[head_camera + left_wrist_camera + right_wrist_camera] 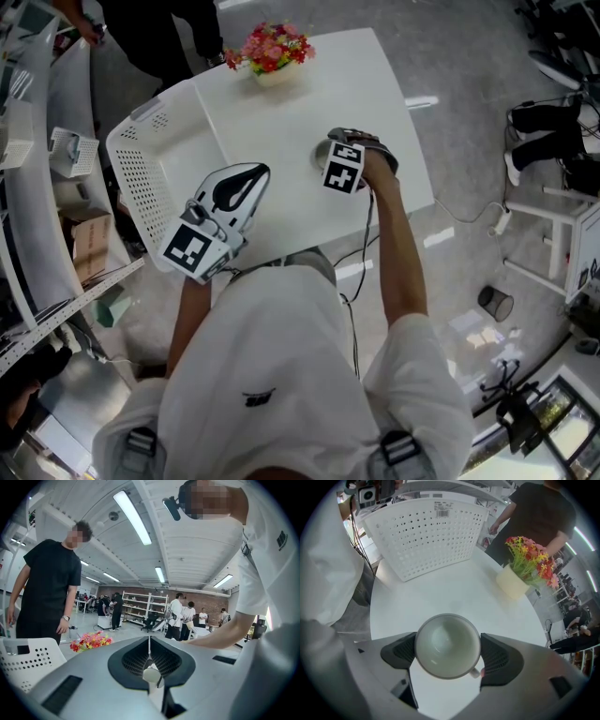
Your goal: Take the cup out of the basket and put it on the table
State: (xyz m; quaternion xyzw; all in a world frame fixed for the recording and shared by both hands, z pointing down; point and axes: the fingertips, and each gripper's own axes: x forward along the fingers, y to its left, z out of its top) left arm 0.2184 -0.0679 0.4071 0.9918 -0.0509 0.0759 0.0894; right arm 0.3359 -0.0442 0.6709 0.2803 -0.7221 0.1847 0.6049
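– Right gripper (448, 654), entry one: jaws part-way open, one ribbed pad against each side of the cup (445, 639). Nothing else between them.

– Location of the cup?

– Over the white table (309, 94), toward its near right part, clear of the white perforated basket (141, 178), which sits at the table's left edge, tilted. The flower pot (274, 52) stands at the far edge, apart from both.

– Progress against the task?

– Judged mostly done: the cup is out of the basket and above bare tabletop. Left to do: make sure it rests there, open the jaws and draw the gripper away. Whether its base touches the table cannot be told from any view.

– Condition of the item?

– One cup, white or off-white, round, upright with its mouth facing the right gripper's camera. Interior glossy and empty, with no liquid or residue visible. Small handle at the lower right, next to the right-hand pad. Probably glazed ceramic, so hard and a little slippery. No chips are visible on the rim.

– Entry two, left gripper (150, 658)?

– Jaws closed together, holding nothing. It is raised near the person's body beside the basket, and its camera looks out across the room, not at the table. It takes no part in the grip.

– Other notes?

– A person in dark clothing (539, 517) stands just beyond the table's far side, not touching anything listed.
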